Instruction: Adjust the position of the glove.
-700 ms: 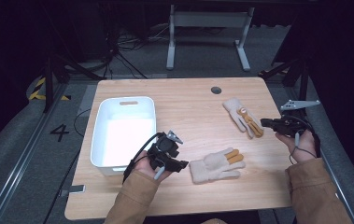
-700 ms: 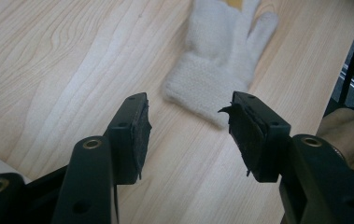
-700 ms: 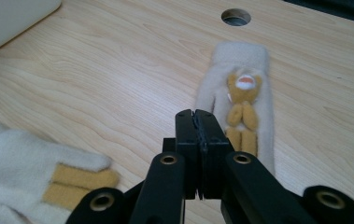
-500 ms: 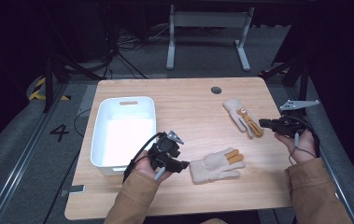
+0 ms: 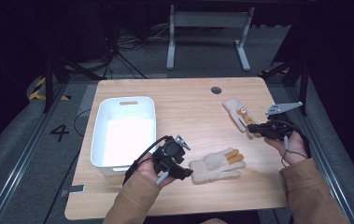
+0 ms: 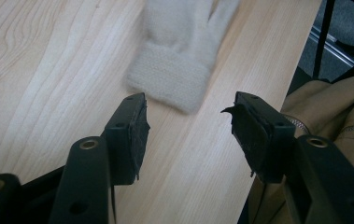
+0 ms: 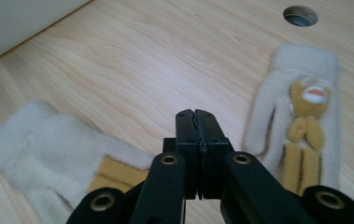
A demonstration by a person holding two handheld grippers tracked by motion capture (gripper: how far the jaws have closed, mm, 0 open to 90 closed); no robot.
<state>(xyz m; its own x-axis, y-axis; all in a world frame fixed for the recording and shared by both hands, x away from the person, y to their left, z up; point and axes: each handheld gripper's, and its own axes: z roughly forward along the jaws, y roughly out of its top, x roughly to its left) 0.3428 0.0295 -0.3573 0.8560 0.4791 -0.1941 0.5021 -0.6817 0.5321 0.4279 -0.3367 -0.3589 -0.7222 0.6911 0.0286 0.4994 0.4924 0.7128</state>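
Two cream knitted gloves lie on the wooden table [image 5: 184, 105]. The near glove [image 5: 215, 164] has tan fingertips and lies flat, with its cuff [image 6: 170, 77] just ahead of my left gripper [image 6: 188, 109], whose jaws stand open and empty. In the high view the left gripper [image 5: 185, 172] sits right beside that cuff. The far glove [image 5: 237, 114] bears a small bear figure [image 7: 305, 109]. My right gripper [image 5: 251, 128] is shut with nothing in it, hovering at that glove's finger end. In the right gripper view its jaws [image 7: 195, 114] point between the bear glove [image 7: 268, 116] and the near glove [image 7: 48, 149].
A white plastic bin [image 5: 101, 135] stands at the table's left, its corner [image 7: 20, 18] in the right gripper view. A round cable hole [image 5: 216, 89] is near the far edge. A tan sleeve [image 6: 333, 107] lies by the table's front edge.
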